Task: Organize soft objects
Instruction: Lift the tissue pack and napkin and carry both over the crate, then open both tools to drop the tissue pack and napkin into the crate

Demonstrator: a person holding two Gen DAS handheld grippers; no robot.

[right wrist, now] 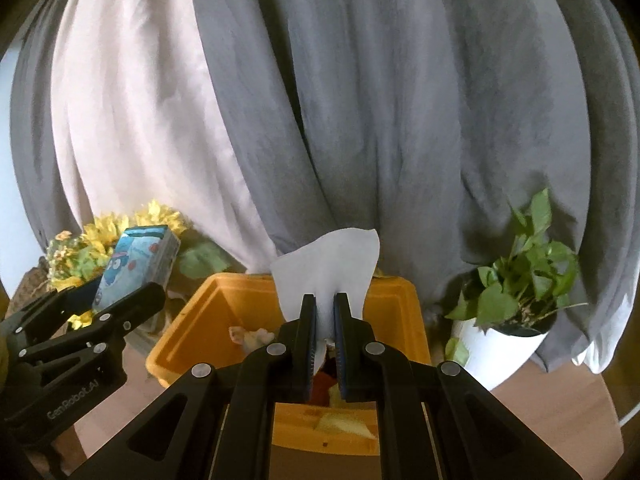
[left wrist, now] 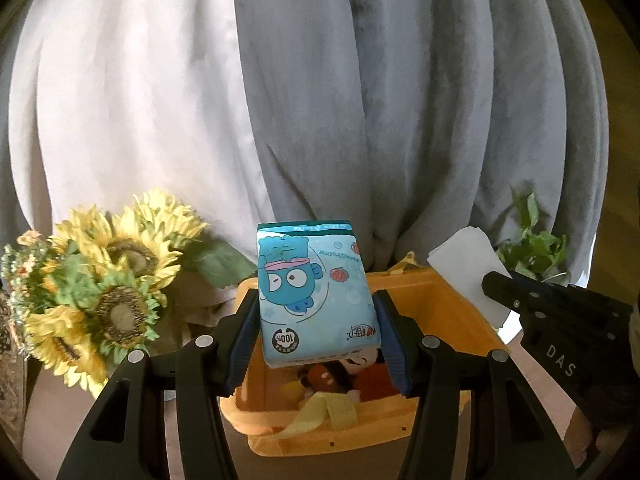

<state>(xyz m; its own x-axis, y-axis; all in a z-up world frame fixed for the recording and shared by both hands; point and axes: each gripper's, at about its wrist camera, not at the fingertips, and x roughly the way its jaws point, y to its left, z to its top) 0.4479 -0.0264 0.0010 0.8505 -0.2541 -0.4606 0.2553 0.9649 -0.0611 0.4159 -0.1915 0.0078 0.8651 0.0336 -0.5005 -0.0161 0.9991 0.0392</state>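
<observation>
My left tool (left wrist: 316,320) clamps one glossy blue cartoon-printed tissue pack (left wrist: 314,292) above the square orange plastic bin (right wrist: 192,320). My right tool (right wrist: 324,312) pinches one thin white tissue sheet (right wrist: 328,268) over the bin. Soft toys fill it. Grey and white pleated curtains (right wrist: 360,100) hang behind the wooden table (right wrist: 560,400).

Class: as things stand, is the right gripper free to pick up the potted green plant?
Probably not: the right gripper is shut on a white tissue, so the potted green plant must wait.
</observation>
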